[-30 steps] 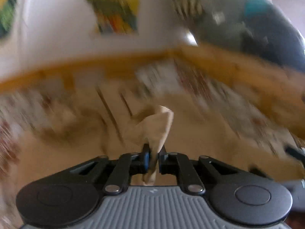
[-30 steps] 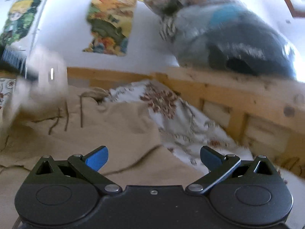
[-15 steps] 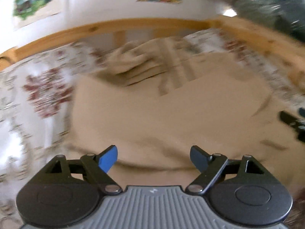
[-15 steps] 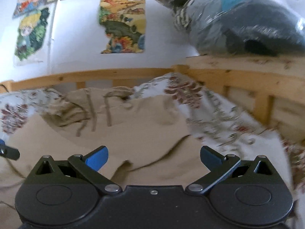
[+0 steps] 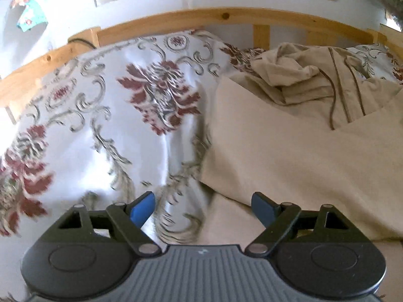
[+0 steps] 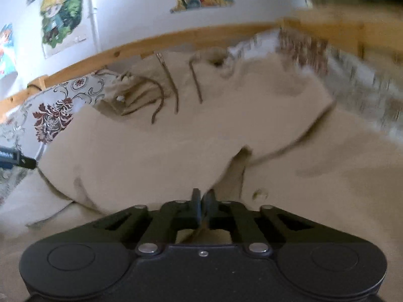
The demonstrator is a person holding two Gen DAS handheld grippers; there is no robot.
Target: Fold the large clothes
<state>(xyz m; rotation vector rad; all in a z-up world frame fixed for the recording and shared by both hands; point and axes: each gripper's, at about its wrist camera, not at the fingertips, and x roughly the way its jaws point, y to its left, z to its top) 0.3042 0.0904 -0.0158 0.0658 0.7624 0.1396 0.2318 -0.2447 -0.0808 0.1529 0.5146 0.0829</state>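
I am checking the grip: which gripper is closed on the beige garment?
The right gripper: it is shut on the beige garment. The left gripper is open, holding nothing.

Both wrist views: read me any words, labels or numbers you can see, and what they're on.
No text can be read.
Wall posters: cartoon pictures only, no lettering legible.
Left gripper body: a small pale mark, too small to read.
Beige garment: no label visible.

Both wrist views close, angled down – sharing beige garment [image 5: 302, 151]
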